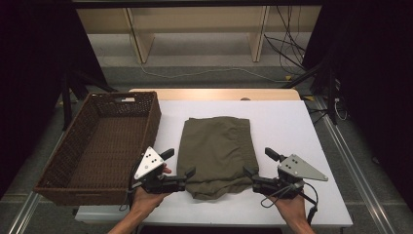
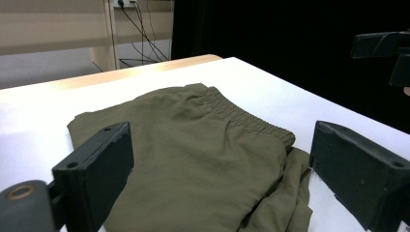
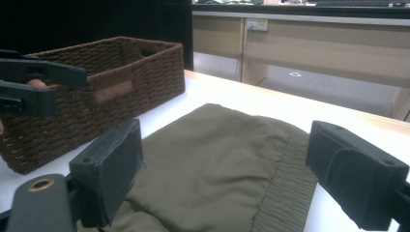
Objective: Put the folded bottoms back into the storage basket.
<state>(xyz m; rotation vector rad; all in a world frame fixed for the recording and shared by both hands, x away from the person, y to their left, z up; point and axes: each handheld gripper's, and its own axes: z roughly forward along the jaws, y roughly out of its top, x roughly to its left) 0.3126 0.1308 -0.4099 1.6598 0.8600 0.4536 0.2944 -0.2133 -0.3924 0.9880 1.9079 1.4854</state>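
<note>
A folded olive-green pair of shorts with an elastic waistband (image 1: 217,153) lies at the middle of the white bench (image 1: 287,122), lower centre of the high view, just right of a dark brown woven wicker basket (image 1: 104,146) that fills the left side. The left tongs (image 1: 181,168) and the right tongs (image 1: 257,163) flank the garment's near corners, both spread wide and pinching nothing; in each gripper view the cloth sits between the black jaws, not yet pressed. To lift the bundle cleanly, each pair would likely need to slide low along the bench, catch every layer at its corner, then close together so the fold holds. No brand, label or legible writing appears anywhere.
</note>
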